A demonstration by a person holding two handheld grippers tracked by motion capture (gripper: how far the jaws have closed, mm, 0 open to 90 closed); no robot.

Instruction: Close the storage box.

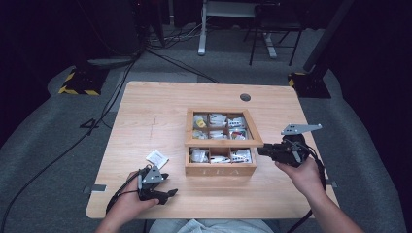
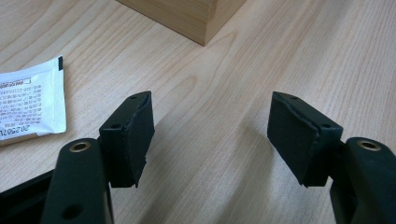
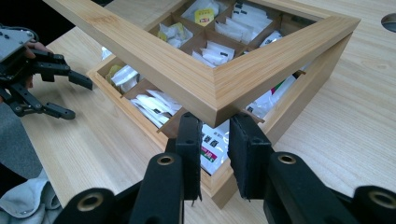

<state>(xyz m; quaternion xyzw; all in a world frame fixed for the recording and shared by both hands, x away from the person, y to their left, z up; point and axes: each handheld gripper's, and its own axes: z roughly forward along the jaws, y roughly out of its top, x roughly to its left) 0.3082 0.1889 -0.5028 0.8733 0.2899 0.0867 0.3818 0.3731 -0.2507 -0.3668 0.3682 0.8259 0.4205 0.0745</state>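
Wooden table (image 1: 145, 116): tea box (image 1: 221, 167) central, lid (image 1: 223, 143) ajar.

From my remote seat, the table (image 1: 145, 111) looked like pale wood with a smooth, faintly satin grain. The tea box (image 1: 221, 169) and its lid frame (image 3: 196, 79) were light wood, matt and finely sanded. The sachet (image 2: 28, 100) near the table's front left corner was white printed paper, slightly glossy. The left gripper's (image 2: 210, 135) pads (image 2: 137, 135) looked matt black rubber, rough-edged, on smoother black plastic arms.
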